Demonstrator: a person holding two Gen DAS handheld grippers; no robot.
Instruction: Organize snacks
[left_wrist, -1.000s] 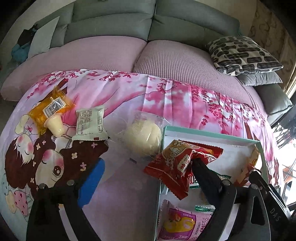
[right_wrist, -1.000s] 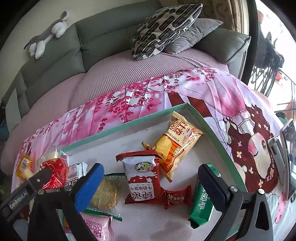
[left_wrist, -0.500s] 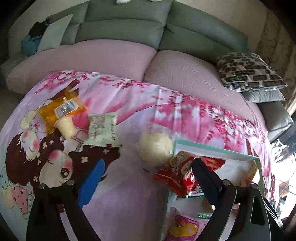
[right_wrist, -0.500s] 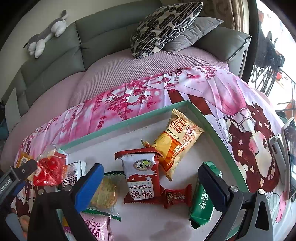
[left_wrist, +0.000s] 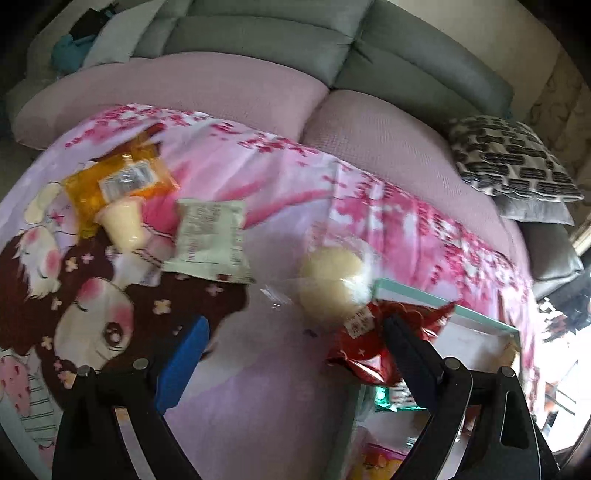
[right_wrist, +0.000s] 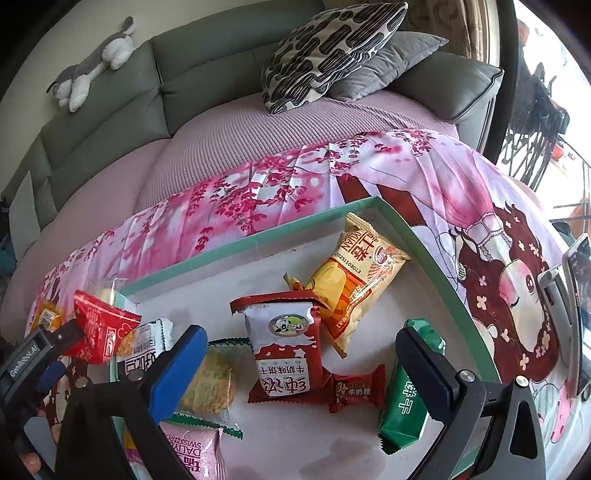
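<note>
This is a home living room: a grey sofa (right_wrist: 110, 107) with a patterned cushion (right_wrist: 332, 48), a plush toy cat (right_wrist: 92, 70) on its backrest, and a pink cartoon-print cloth (left_wrist: 258, 177) over the surface.

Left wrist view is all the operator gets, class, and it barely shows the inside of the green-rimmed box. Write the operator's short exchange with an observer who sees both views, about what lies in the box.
Operator: My view cuts off most of the box. What is in the middle of its floor?
Observer: In the right wrist view, a red-and-white packet lies flat near the middle of the box.
Operator: Is anything towards the far right corner?
Observer: Yes, a yellow packet lies slanted there, with its top end close to the corner.
</note>
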